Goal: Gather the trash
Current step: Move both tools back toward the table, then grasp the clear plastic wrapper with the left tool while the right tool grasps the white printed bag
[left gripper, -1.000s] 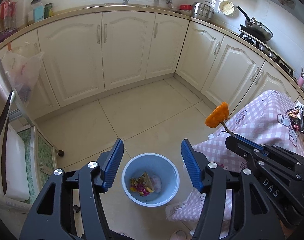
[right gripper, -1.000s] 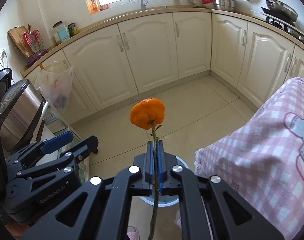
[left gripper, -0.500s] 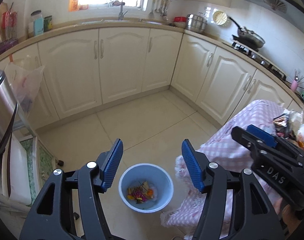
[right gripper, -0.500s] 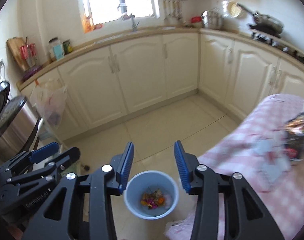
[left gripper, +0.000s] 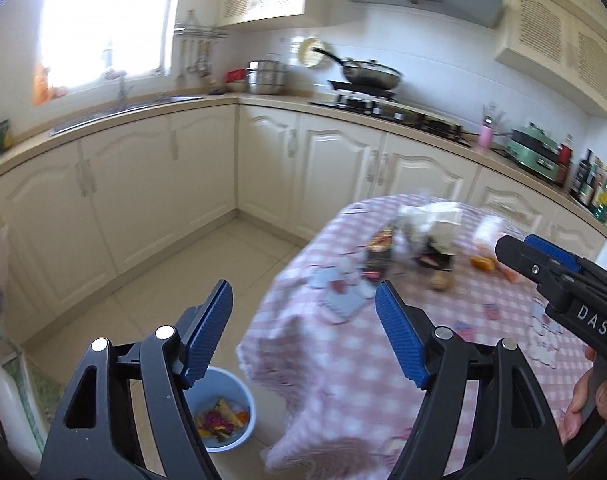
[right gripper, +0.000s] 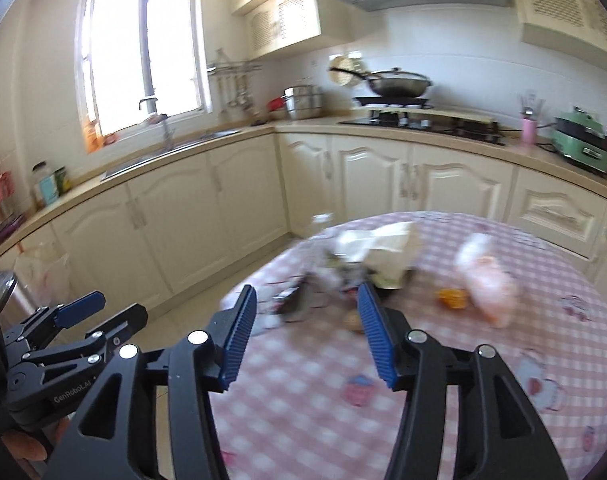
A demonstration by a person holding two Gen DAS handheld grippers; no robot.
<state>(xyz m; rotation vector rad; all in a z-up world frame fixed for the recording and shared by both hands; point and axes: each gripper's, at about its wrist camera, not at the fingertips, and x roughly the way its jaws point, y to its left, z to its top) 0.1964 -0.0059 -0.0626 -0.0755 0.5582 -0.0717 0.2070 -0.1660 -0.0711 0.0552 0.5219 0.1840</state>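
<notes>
While right gripper (right gripper: 307, 336) gapes empty, trash (right gripper: 377, 256) lies beyond.

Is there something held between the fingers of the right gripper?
No, the right gripper stands open with nothing between its blue fingers, and the checked tablecloth shows through the gap.

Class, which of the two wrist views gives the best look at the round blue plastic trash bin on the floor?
The left wrist view: the round blue plastic trash bin sits at lower left, partly behind the left gripper's finger, scraps visible inside. The right wrist view does not show it.
</notes>
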